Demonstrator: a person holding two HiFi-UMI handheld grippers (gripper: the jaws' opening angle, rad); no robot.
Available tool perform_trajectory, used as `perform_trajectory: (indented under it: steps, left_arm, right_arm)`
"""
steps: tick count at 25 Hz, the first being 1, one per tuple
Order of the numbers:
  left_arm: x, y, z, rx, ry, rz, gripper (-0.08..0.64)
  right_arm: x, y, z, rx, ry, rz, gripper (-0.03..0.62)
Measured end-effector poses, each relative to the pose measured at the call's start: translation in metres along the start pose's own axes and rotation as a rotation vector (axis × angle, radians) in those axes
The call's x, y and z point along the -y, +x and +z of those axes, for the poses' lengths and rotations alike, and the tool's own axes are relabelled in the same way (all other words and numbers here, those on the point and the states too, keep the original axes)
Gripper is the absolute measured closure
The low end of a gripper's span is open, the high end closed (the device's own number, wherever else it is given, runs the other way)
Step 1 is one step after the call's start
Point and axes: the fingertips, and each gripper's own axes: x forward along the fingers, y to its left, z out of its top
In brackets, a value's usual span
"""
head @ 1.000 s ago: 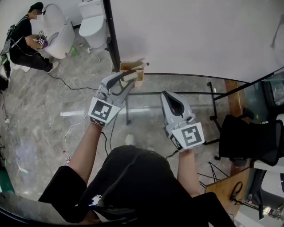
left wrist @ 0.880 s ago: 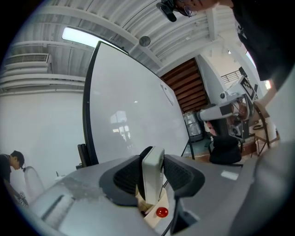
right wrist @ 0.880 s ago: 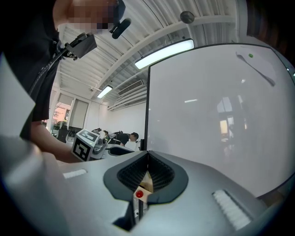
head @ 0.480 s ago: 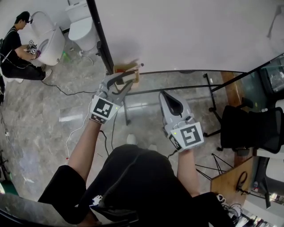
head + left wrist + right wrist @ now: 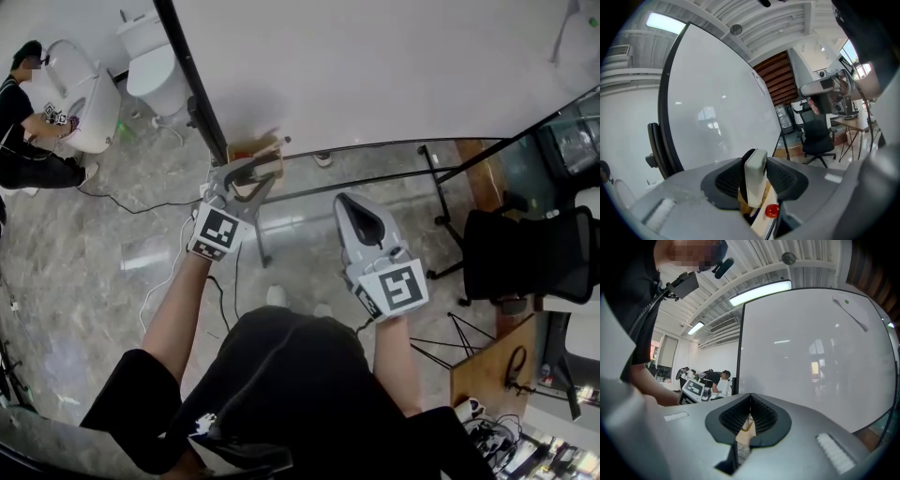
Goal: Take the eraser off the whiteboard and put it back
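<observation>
Close before the smooth, glossy whiteboard, near its dark left frame, the left tongs pinch the eraser, a slim round-cornered white slab with a tan underside, between ribbed black pads, while the right tongs beside them are pressed together, empty.
</observation>
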Motion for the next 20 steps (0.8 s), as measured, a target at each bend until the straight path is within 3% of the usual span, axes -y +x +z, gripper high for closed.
perform_trajectory:
  steps: [10,20]
  left_arm:
    - [0.009,0.028,-0.029,-0.07,-0.004,-0.058,0.387]
    - [0.008,0.038,-0.039,-0.109,0.002,-0.067,0.383]
  right_arm:
    - [0.017,-0.001,-0.004,-0.017,0.011,-0.052,0.583]
    - [0.026,0.006,-0.007,-0.024,0.019,-0.057,0.582]
